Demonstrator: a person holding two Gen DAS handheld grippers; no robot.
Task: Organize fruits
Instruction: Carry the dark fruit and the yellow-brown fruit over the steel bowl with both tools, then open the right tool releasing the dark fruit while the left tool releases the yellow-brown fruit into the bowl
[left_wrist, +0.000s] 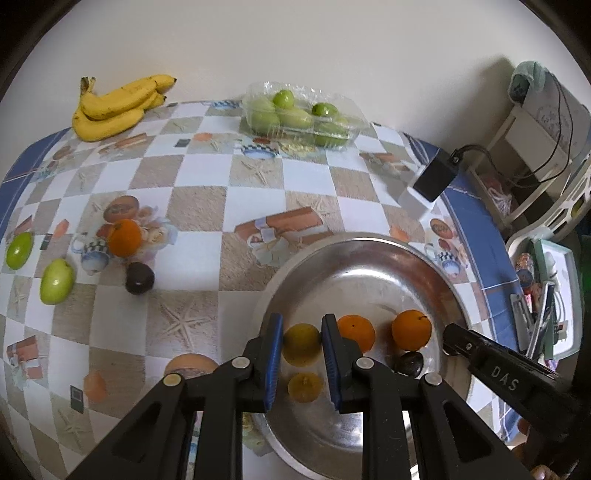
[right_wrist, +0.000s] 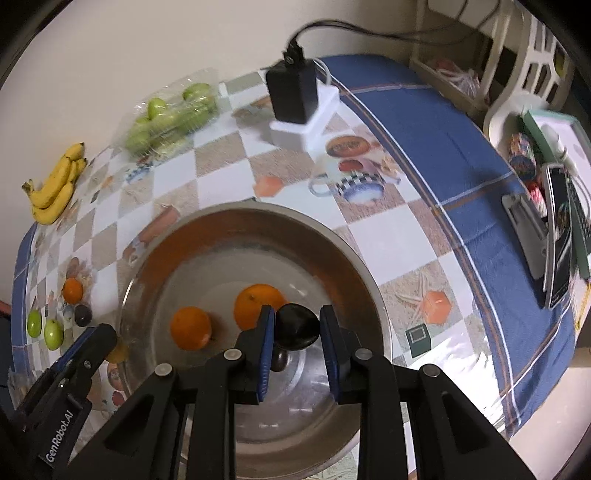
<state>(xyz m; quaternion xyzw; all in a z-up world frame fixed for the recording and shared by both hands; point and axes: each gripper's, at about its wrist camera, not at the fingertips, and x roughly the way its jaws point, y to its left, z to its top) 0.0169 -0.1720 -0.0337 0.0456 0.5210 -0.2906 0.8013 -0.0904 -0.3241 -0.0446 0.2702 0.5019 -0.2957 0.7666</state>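
My left gripper (left_wrist: 302, 325) is shut on a yellow-green citrus fruit (left_wrist: 301, 343) just above the near side of a steel bowl (left_wrist: 369, 240). Two oranges (left_wrist: 356, 332) (left_wrist: 411, 329) lie in the bowl. My right gripper (right_wrist: 296, 314) is shut on a dark round fruit (right_wrist: 297, 326) over the same bowl (right_wrist: 258, 212), right of the oranges (right_wrist: 190, 328) (right_wrist: 258, 306). Loose on the table at the left are an orange (left_wrist: 125, 238), another dark fruit (left_wrist: 139, 278) and two green fruits (left_wrist: 56, 280) (left_wrist: 18, 250).
A bunch of bananas (left_wrist: 118, 105) and a clear plastic box of green fruits (left_wrist: 303, 116) stand by the back wall. A black adapter on a white block (left_wrist: 428, 184) sits at the back right. Beyond the table's right edge stands a cluttered white chair (right_wrist: 546, 177).
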